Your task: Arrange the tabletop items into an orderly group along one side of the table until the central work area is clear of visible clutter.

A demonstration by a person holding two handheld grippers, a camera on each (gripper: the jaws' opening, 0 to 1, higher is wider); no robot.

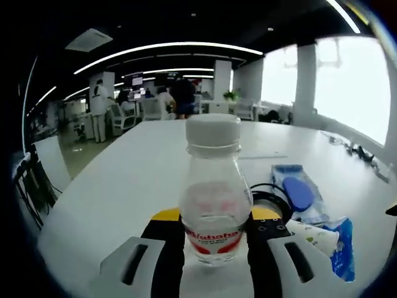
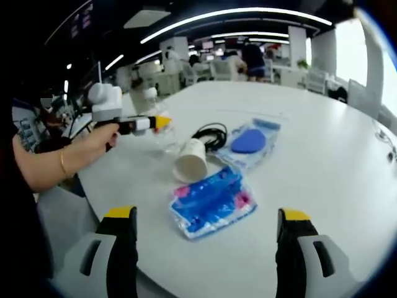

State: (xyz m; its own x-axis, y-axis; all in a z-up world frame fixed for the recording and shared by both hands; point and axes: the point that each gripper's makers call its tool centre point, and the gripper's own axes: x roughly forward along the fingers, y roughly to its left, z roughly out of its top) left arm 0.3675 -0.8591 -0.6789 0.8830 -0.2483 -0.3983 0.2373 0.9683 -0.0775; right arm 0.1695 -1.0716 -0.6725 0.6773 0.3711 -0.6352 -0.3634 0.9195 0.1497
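Note:
A clear plastic bottle with a white cap and a red label stands upright on the white table. My left gripper is shut on it, its yellow-tipped jaws pressing on both sides of the lower body. The right gripper view shows that same left gripper in a person's hand at the table's left edge, with the bottle in it. My right gripper is open wide above the near edge and holds nothing. Just ahead of it lies a blue packet.
A paper cup lies on its side beside a coiled black cable. A clear bag with a blue oval object lies behind them. The cup, cable and bag sit right of the bottle. Office desks and people stand far behind.

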